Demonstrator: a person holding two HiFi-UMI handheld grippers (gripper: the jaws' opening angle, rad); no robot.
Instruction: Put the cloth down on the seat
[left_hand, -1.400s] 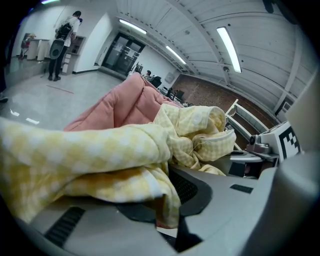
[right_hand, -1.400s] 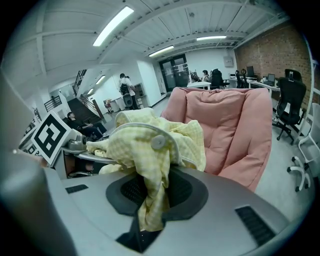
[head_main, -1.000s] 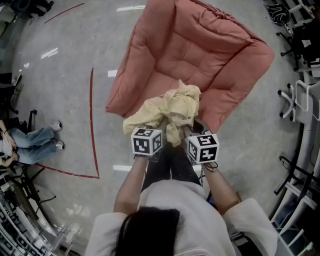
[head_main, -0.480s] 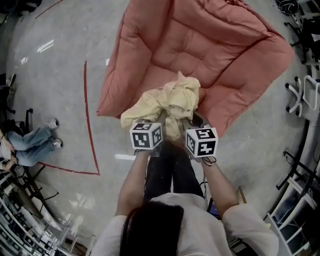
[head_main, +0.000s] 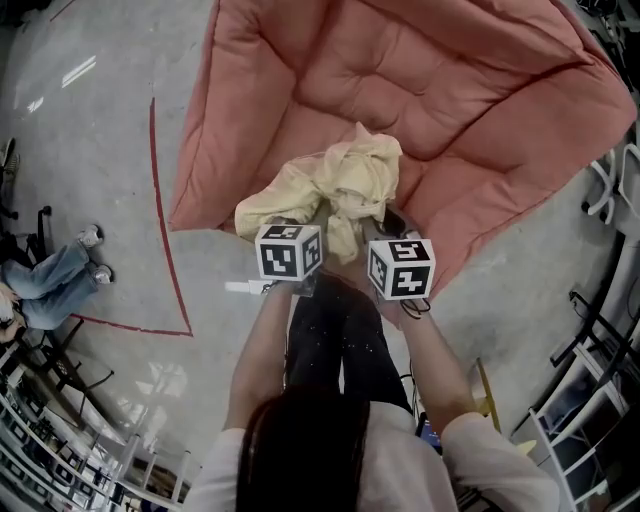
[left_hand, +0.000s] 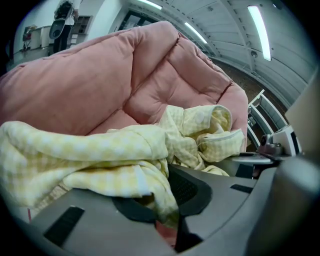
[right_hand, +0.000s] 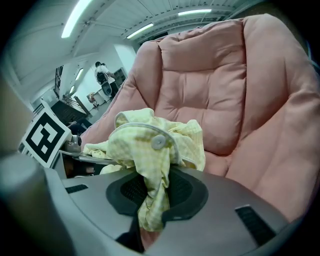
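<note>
Two grips, left gripper (left_hand: 167, 210) and right gripper (right_hand: 150, 205), fingers (right_hand: 186, 192) clenched on yellow cloth (head_main: 345, 180) over pink seat (head_main: 420, 90)

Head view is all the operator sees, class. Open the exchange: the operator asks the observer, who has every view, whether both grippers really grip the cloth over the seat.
Observer: Yes for the left gripper: in its own view the jaws are shut on a fold of the cloth.
Operator: And the right one?
Observer: The right gripper pinches a hanging fold between its jaws too.
Operator: Any detail of the fabric that I can't see?
Observer: It is a yellow check, with a button on a band just above the right jaws.
</note>
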